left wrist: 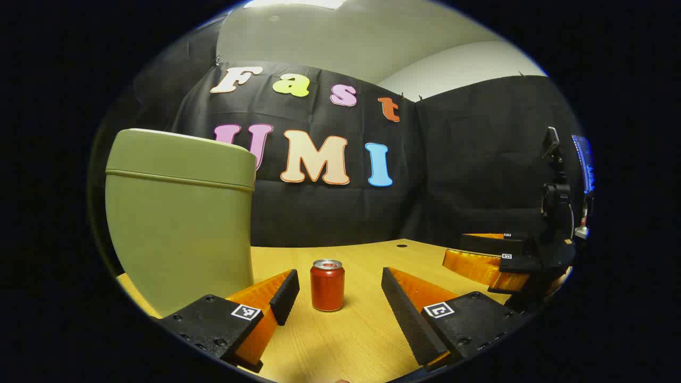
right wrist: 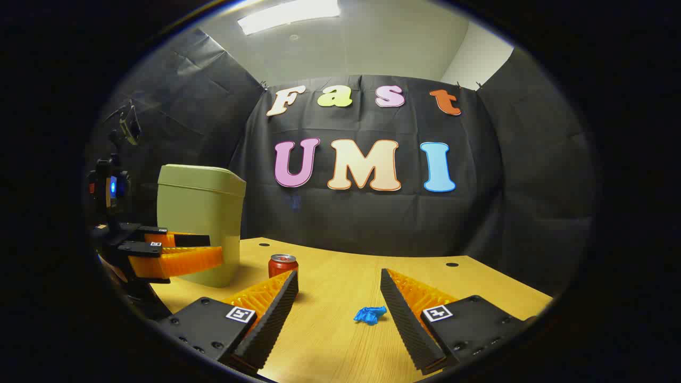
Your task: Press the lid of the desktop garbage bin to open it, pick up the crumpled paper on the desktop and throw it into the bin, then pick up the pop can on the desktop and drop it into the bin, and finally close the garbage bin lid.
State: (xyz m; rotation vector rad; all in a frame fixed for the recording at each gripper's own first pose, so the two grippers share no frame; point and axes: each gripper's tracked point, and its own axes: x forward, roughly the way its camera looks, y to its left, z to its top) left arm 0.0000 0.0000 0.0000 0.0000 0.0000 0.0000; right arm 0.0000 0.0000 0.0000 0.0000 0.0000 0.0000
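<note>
No step is seen completed: bin [right wrist: 199,223] lid shut, crumpled paper [right wrist: 370,314] and pop can [left wrist: 327,284] left on the bench [right wrist: 330,330], both grippers' jaws held open, empty.

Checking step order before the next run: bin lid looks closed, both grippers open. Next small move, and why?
Probably bring the left gripper up and over to press the lid of the bin. The lid sits flat and closed, while the blue crumpled paper and the can lie untouched on the desktop. The left gripper is beside the bin.
</note>
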